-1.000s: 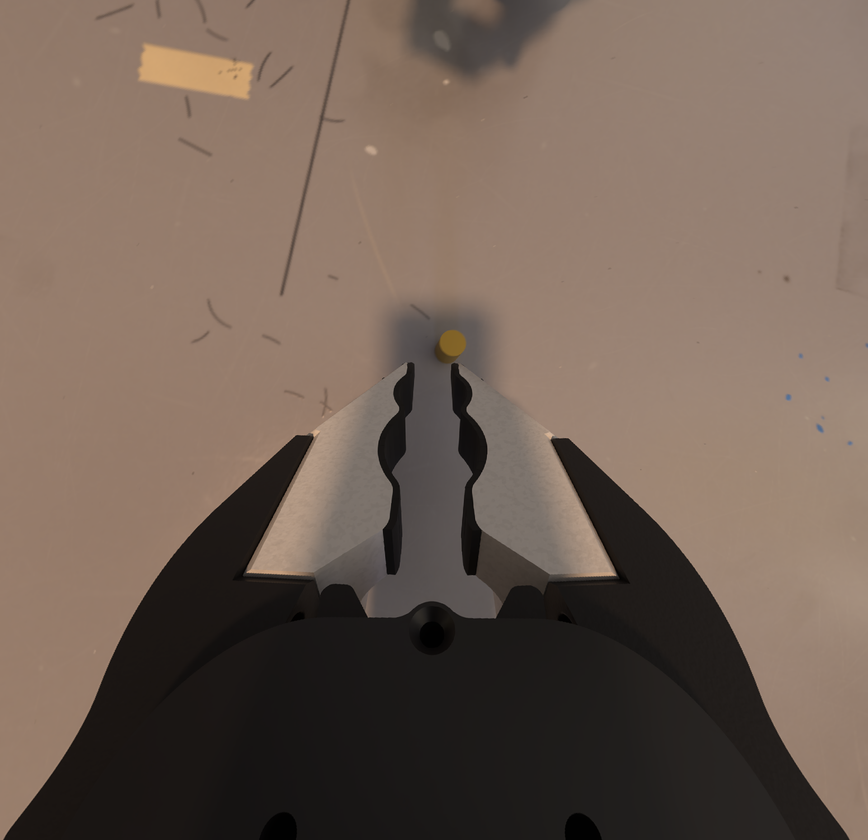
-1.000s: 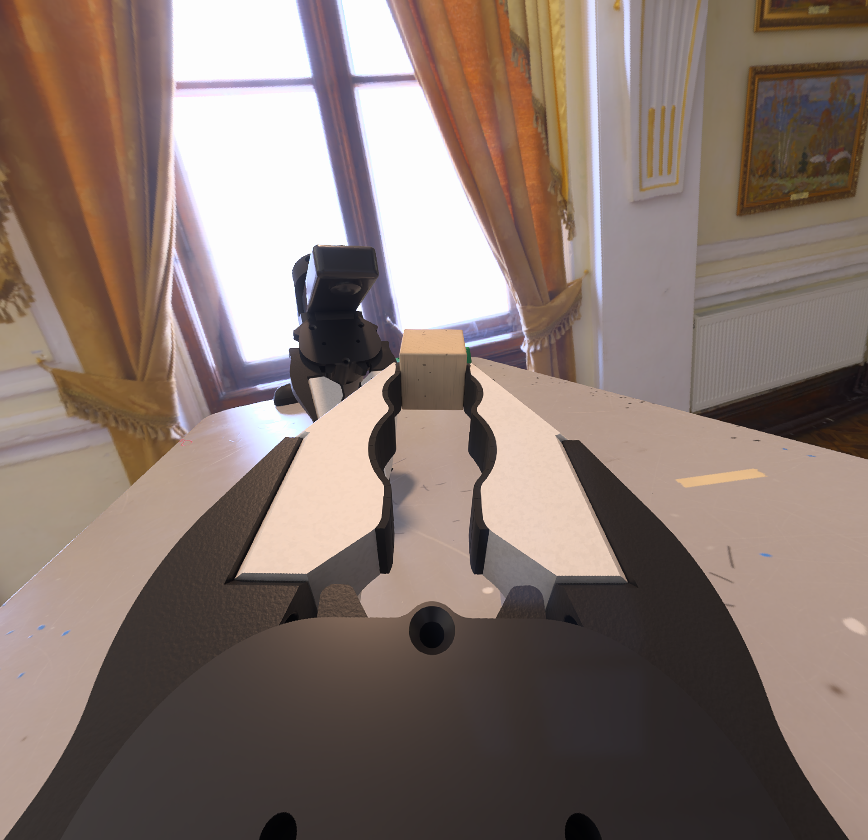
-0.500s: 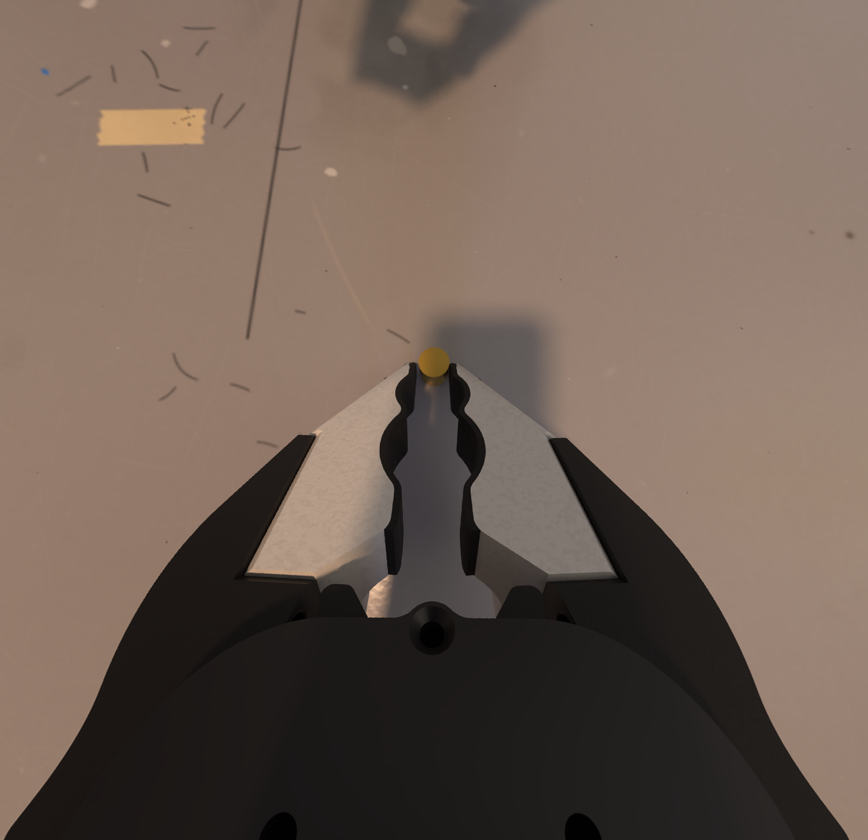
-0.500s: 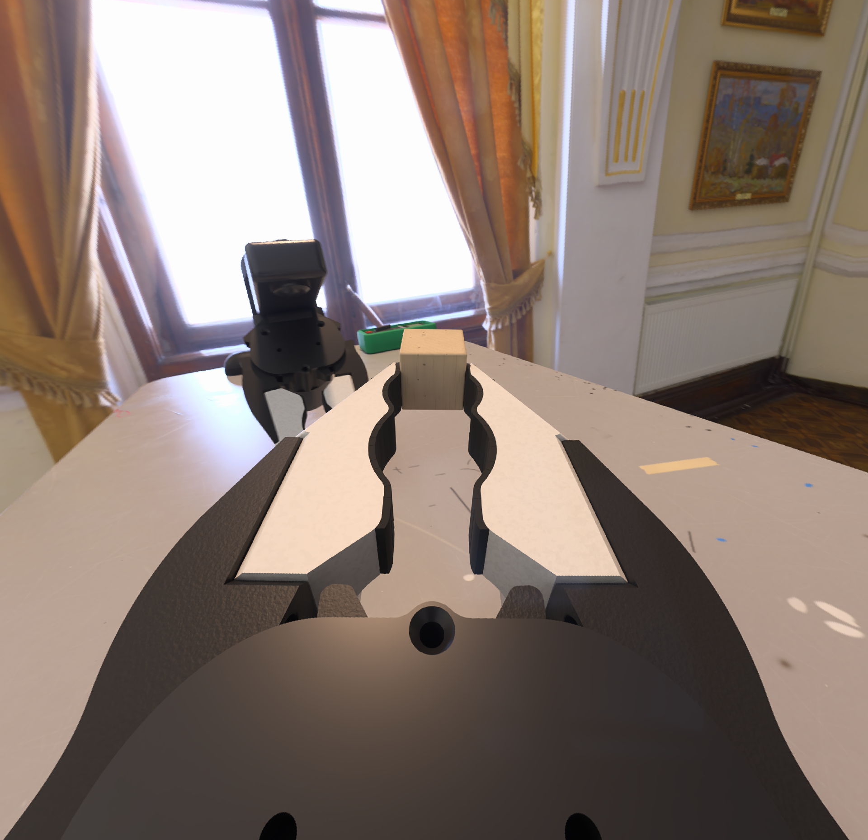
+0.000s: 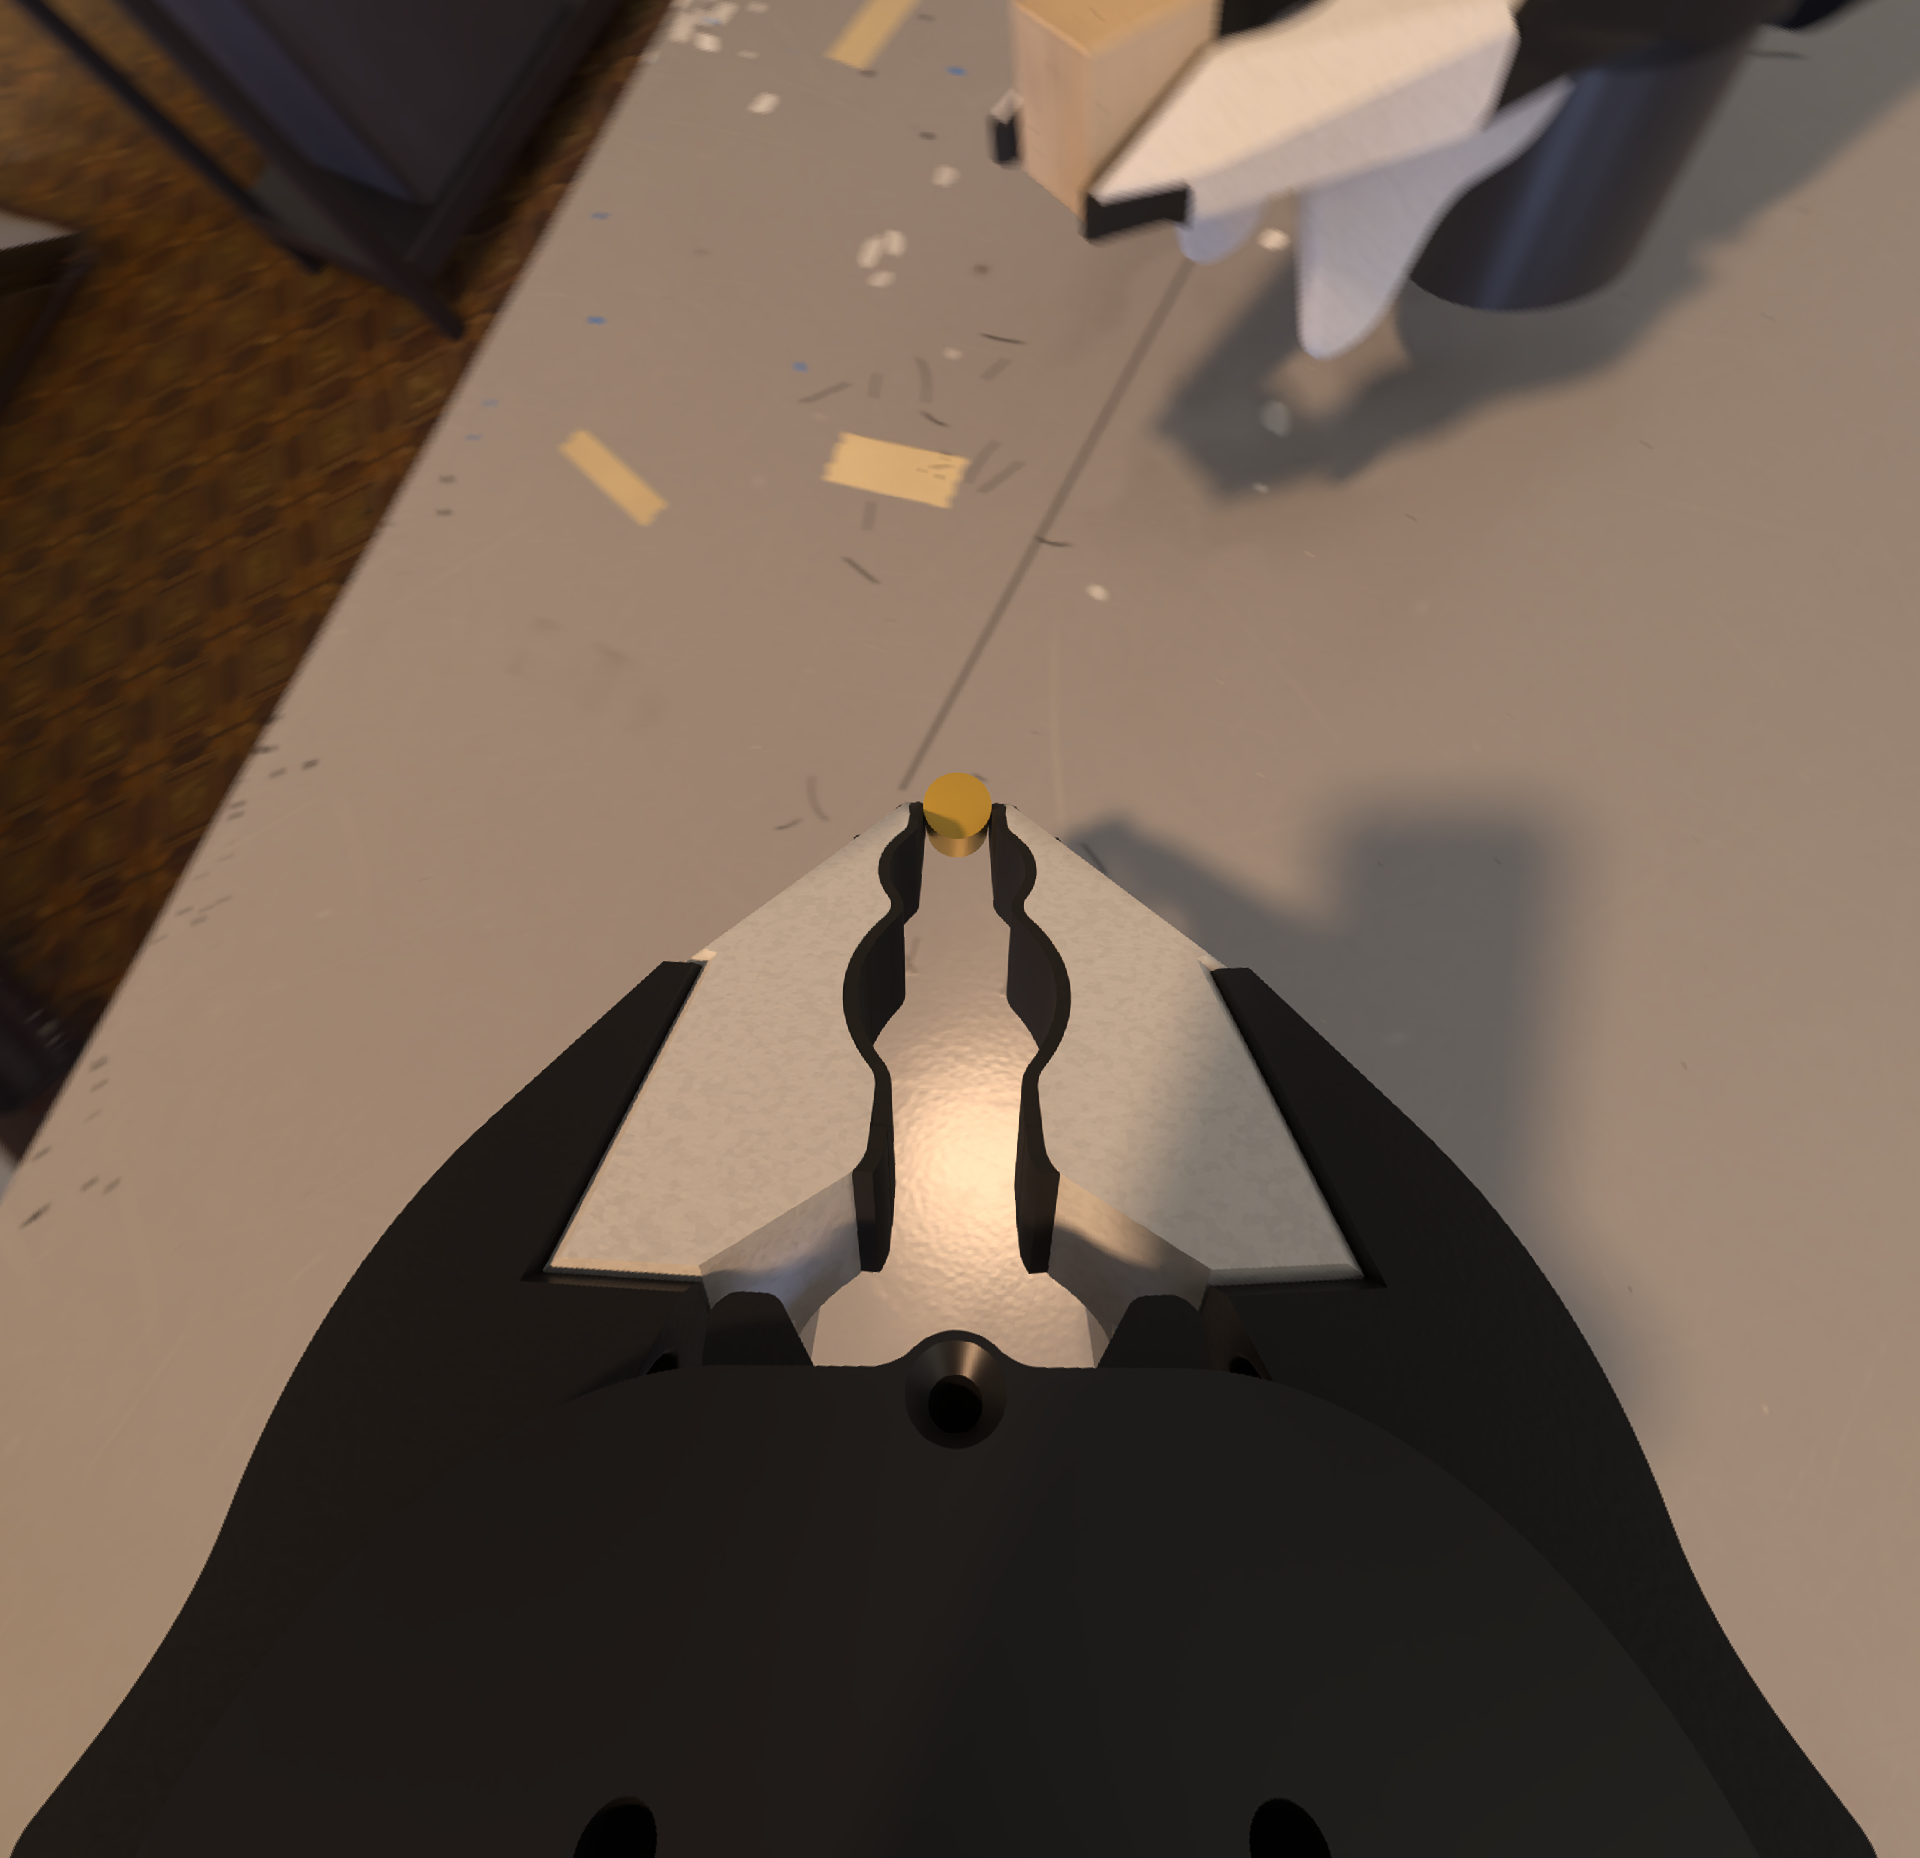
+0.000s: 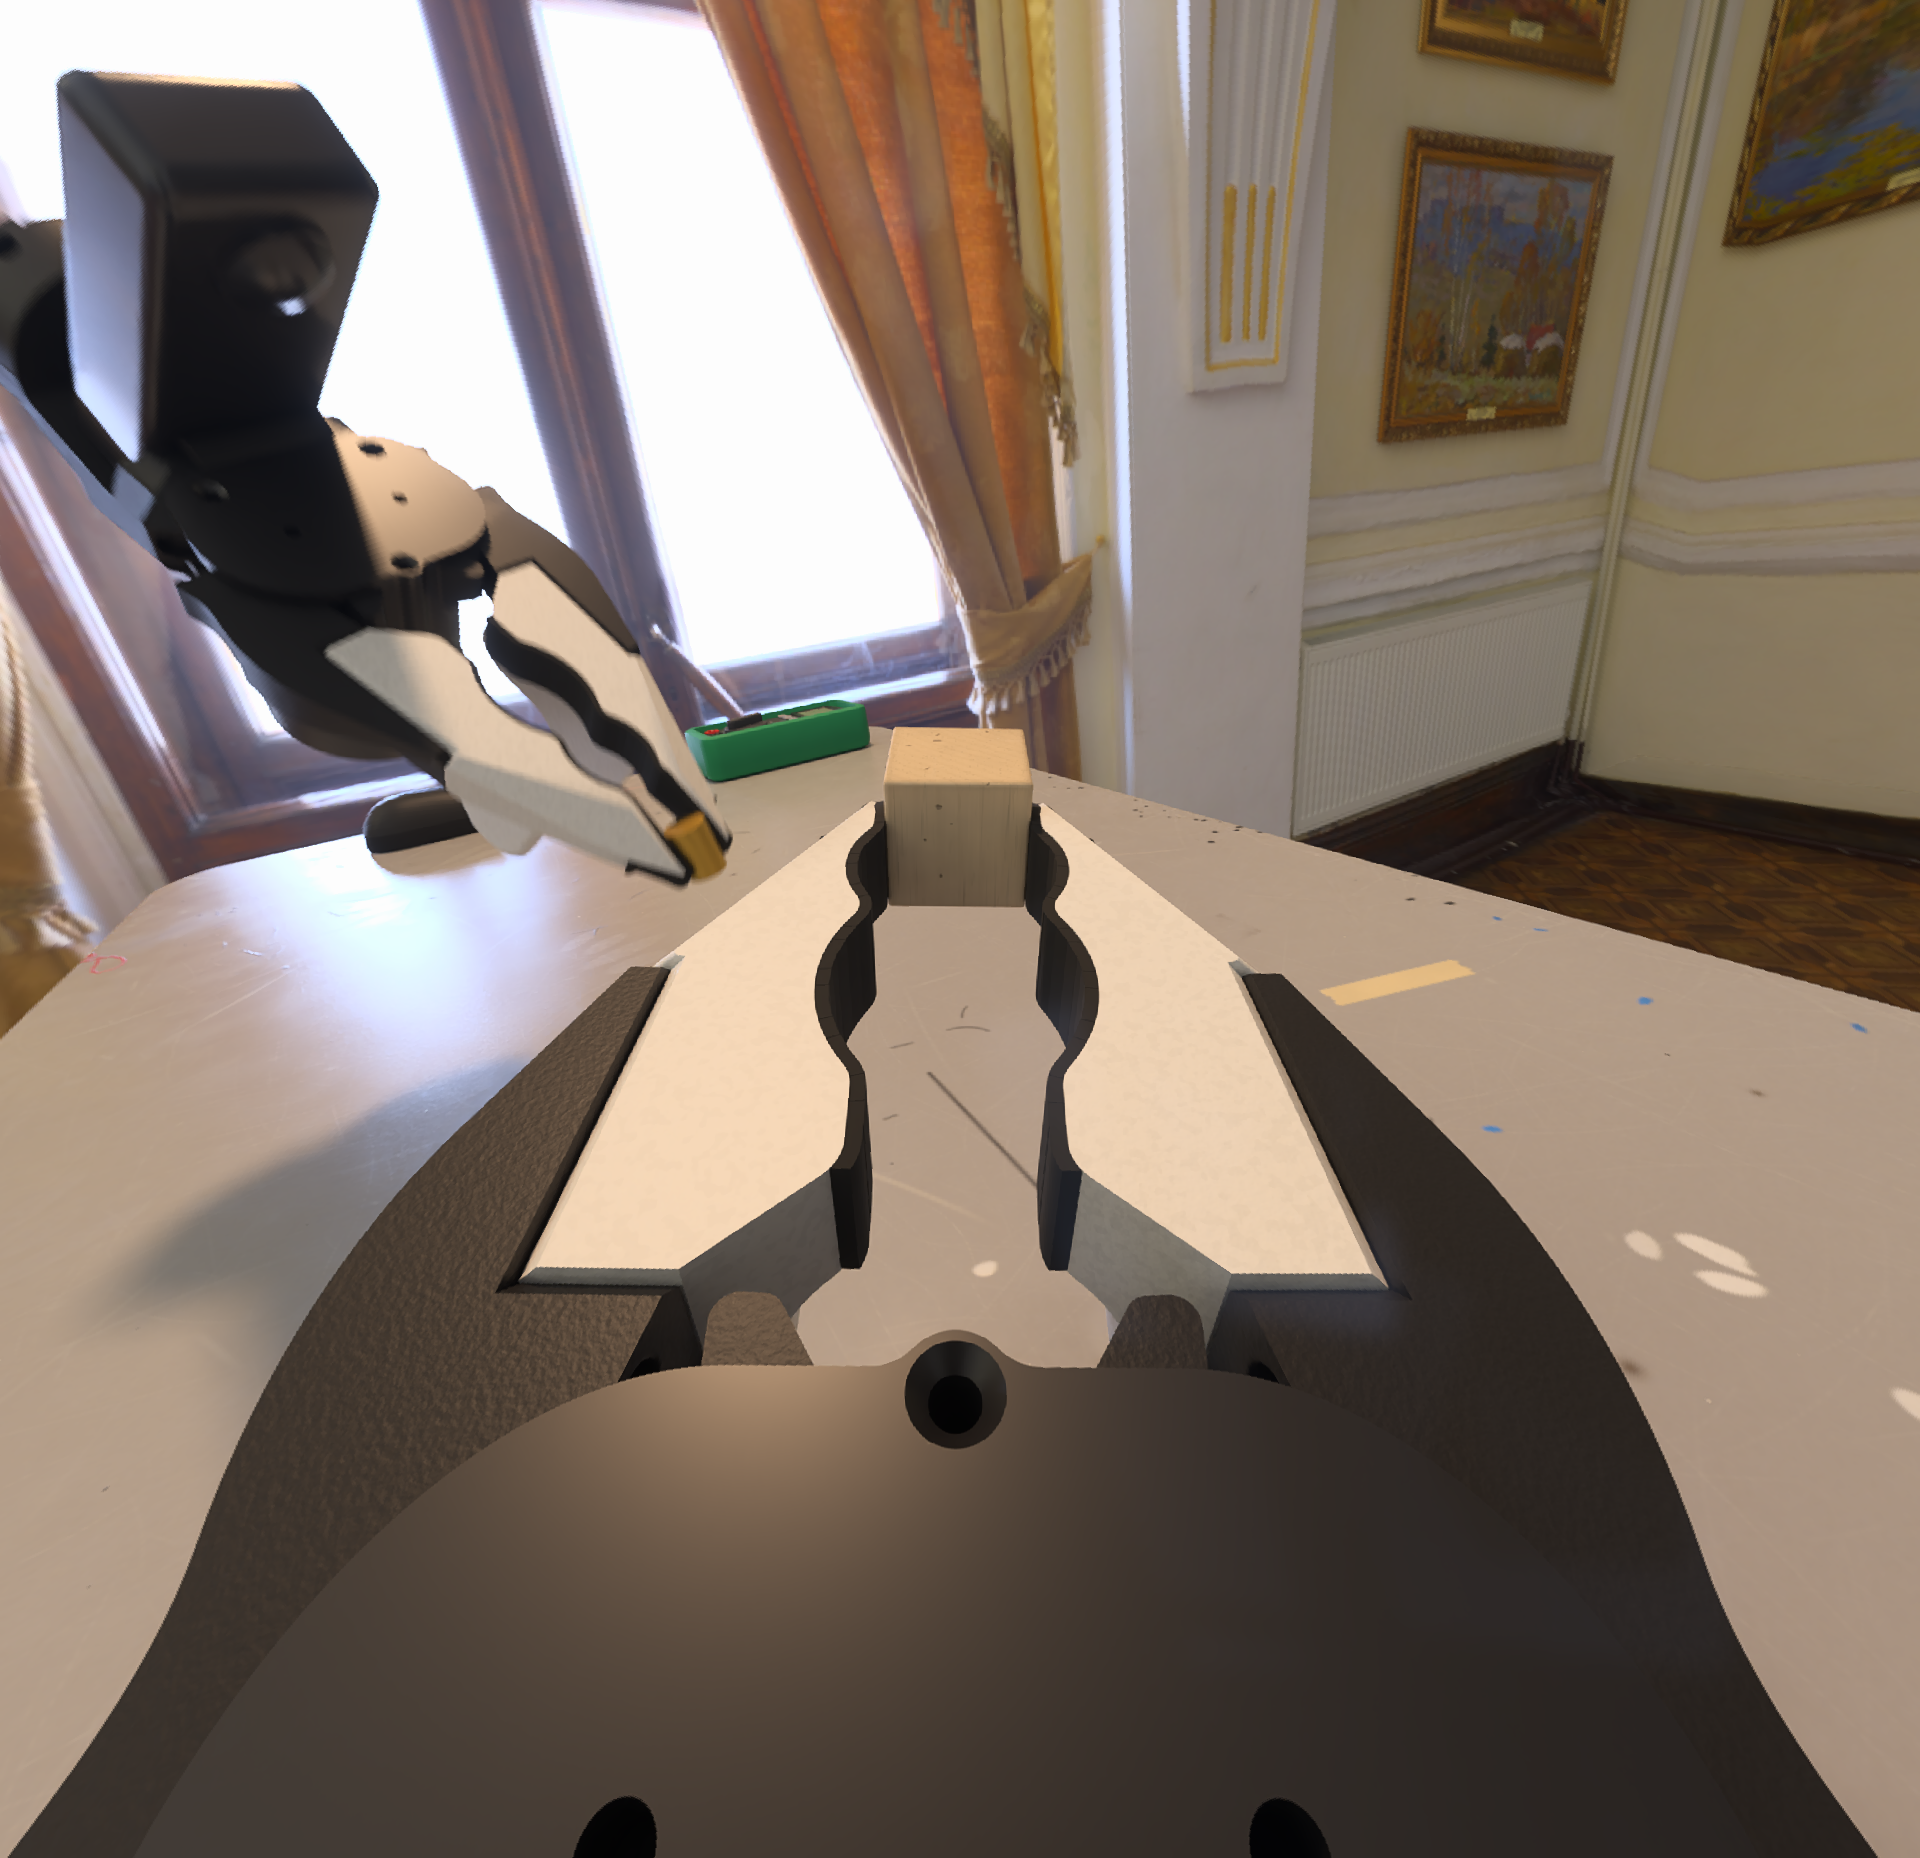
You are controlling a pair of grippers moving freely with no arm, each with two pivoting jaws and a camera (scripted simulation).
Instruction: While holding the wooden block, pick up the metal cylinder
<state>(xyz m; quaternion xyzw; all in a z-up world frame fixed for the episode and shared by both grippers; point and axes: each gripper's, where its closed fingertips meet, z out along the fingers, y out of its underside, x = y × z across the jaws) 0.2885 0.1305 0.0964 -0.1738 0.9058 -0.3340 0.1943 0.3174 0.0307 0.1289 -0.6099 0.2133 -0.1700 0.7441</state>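
Metal cylinder point(image 5: 956, 816) pinched in left tongs point(image 5: 957, 821), above table point(image 5: 1558, 717).

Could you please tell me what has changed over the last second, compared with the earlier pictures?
The left gripper closed on the metal cylinder, which stood free on the table before, and lifted it clear; the cylinder now hangs above the tabletop. The right gripper kept its hold on the wooden block.

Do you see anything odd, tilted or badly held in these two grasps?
One thing: the small brass-coloured metal cylinder sits only at the very tips of the left gripper, sticking out past them. The pale wooden block sits square in the right gripper. Nothing spilled or damaged.
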